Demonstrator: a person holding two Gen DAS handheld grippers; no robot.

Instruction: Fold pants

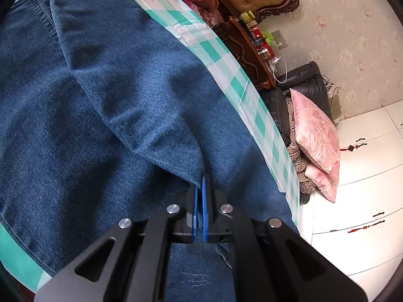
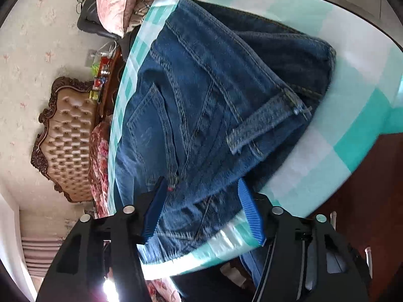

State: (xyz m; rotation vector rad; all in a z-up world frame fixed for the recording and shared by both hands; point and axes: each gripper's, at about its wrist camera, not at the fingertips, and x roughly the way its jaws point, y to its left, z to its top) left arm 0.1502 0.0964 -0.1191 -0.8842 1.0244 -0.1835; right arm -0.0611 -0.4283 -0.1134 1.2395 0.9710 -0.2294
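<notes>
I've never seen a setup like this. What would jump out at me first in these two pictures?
Dark blue jeans fill both views, spread over a table with a green-and-white checked cloth. The left gripper has its blue pads pinched shut on a fold of denim, while the right gripper stands open over the waistband end. Behind, a tufted tan headboard catches the eye.

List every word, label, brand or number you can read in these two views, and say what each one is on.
None can be read.
Jeans: no brand tag or patch shows, only stitching.
Small boxes and bottles on the dark wooden cabinet: colored packaging, any print too small and blurred.
Checked tablecloth: pattern only, no text.
Left tool, shut on the denim, and right tool, open: no markings visible.
</notes>
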